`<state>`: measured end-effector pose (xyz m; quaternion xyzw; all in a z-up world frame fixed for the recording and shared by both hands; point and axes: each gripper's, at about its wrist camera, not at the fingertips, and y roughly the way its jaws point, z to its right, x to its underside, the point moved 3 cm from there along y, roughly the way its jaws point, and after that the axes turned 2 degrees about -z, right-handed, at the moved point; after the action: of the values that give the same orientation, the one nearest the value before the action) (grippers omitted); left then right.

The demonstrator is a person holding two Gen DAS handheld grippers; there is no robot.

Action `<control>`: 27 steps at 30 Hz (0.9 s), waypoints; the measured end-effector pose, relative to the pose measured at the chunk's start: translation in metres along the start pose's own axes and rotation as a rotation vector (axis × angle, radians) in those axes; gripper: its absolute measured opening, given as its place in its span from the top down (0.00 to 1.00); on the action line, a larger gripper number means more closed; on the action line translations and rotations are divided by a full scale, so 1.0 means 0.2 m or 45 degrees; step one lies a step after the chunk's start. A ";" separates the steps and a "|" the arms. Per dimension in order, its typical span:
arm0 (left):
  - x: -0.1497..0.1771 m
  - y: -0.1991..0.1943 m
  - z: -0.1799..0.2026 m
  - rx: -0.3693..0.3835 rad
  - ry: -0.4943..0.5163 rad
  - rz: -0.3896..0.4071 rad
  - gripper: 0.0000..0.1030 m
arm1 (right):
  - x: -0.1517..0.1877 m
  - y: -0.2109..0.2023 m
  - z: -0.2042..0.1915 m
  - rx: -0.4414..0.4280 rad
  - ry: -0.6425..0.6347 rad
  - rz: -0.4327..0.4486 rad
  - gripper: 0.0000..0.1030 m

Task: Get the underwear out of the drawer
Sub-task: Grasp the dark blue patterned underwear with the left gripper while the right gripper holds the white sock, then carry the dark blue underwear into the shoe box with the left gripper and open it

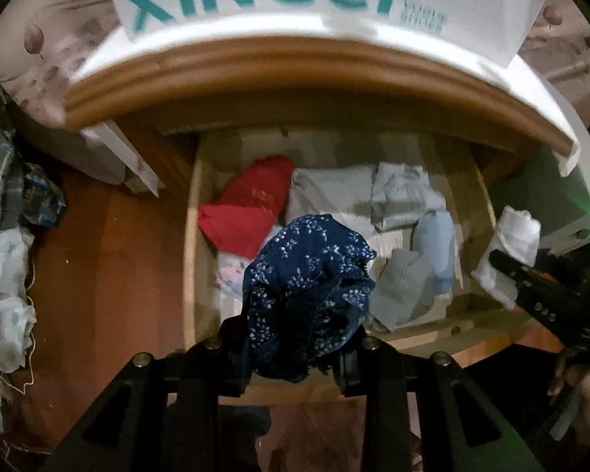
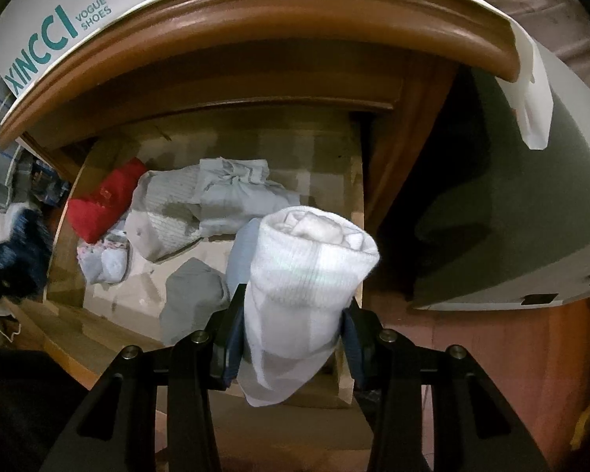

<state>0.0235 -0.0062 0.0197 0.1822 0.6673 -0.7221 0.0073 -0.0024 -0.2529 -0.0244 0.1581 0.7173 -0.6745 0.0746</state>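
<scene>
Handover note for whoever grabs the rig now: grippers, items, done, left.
Left gripper: shut on navy print underwear, held above the open drawer.
Right gripper: shut on a rolled white sock bundle, also clear of the drawer.
In the drawer: red garment, grey-white folded pieces, light blue roll, grey piece.
Done: two items lifted out.
Left: set both down outside; check the remaining pile for more underwear.

I read "XINCCI" in big teal letters on the white shoe box (image 1: 295, 4) lying along the front edge of the cabinet top (image 1: 255, 67). From my right wrist camera, smaller teal "VOGUE SHOES" sits right beside that name.
</scene>
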 end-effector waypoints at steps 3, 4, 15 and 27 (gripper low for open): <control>-0.01 -0.09 -0.02 -0.009 0.002 0.052 0.70 | 0.00 0.01 0.00 0.005 0.000 -0.010 0.61; -0.01 -0.13 -0.04 -0.007 0.002 0.067 0.70 | 0.00 0.01 0.00 0.009 -0.002 -0.011 0.61; -0.10 -0.68 -0.19 -0.001 -0.008 0.273 0.70 | 0.00 0.02 0.00 0.007 -0.003 -0.021 0.61; -0.60 -1.11 -0.26 -0.062 0.044 0.482 0.70 | 0.01 0.02 0.00 0.005 0.005 -0.025 0.61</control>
<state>0.0916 0.0410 0.2640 0.3167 0.6385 -0.6881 0.1360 -0.0024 -0.2520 -0.0288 0.1525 0.7177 -0.6762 0.0661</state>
